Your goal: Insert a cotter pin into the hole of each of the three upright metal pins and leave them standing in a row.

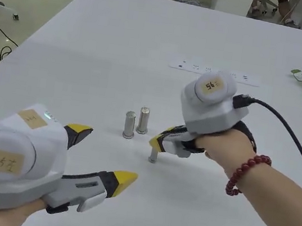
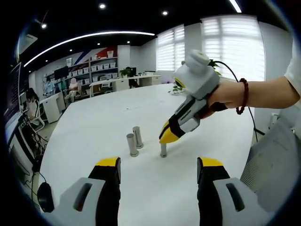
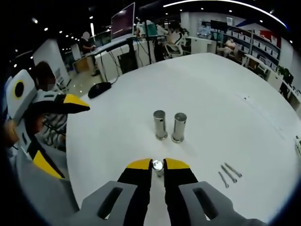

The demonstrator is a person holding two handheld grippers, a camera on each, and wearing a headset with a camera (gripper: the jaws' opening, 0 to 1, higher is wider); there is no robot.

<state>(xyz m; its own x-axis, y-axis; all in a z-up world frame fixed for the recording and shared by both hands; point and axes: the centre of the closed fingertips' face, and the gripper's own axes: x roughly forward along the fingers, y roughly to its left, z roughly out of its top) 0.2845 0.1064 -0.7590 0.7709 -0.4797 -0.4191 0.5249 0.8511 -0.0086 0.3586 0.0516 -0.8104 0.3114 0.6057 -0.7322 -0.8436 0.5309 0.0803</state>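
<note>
Gripping one metal pin (image 3: pixel 157 165) upright on the table (image 1: pixel 119 57) — the right hand-held gripper (image 1: pixel 156 143) is closed on its top.
Two other metal pins (image 1: pixel 130 124) stand side by side just beyond it; cotter pins (image 3: pixel 228 173) lie loose nearby — the left hand-held gripper (image 1: pixel 102 154) gapes wide, empty.

Three metal pins (image 3: pixel 160 124), three cotter pins (image 3: pixel 229 173)

L gripper (image 1: pixel 102 154) at 7 o'clock in head view, fingers spread wide, pointing toward 2 o'clock. R gripper (image 1: pixel 158 143) near centre, R hand (image 1: pixel 221 148) and forearm in from 4 o'clock, fingers angled down, pinched on short metal pin (image 1: pixel 153 156).
</note>
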